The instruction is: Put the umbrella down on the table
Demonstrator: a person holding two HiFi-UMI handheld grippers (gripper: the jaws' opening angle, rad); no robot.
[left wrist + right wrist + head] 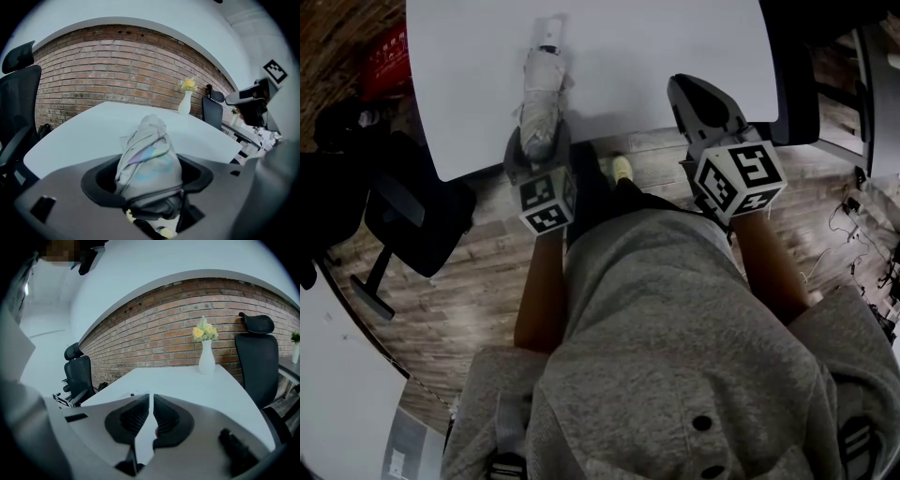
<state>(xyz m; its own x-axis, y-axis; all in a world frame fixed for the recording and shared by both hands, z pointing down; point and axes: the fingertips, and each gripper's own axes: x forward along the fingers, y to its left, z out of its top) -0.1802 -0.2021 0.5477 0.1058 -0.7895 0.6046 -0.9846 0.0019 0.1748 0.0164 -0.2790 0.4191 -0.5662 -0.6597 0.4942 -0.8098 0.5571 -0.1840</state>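
Note:
A folded grey umbrella (542, 94) lies lengthwise on the white table (675, 47), its white end pointing to the far side. Its near end reaches the table's front edge, between the jaws of my left gripper (539, 141). In the left gripper view the bunched fabric of the umbrella (150, 154) fills the middle of my left gripper (147, 176), with dark gaps on both sides; the jaws stand wide and open. My right gripper (698, 94) hovers over the table's front edge to the right, shut and empty, its jaws (151, 401) almost touching.
A white vase of yellow flowers (206, 355) stands at the table's far end before a brick wall (117, 65). Black office chairs stand to the left (412, 216) and at the far right (255, 362). The person's grey-clad lap (675, 337) fills the foreground.

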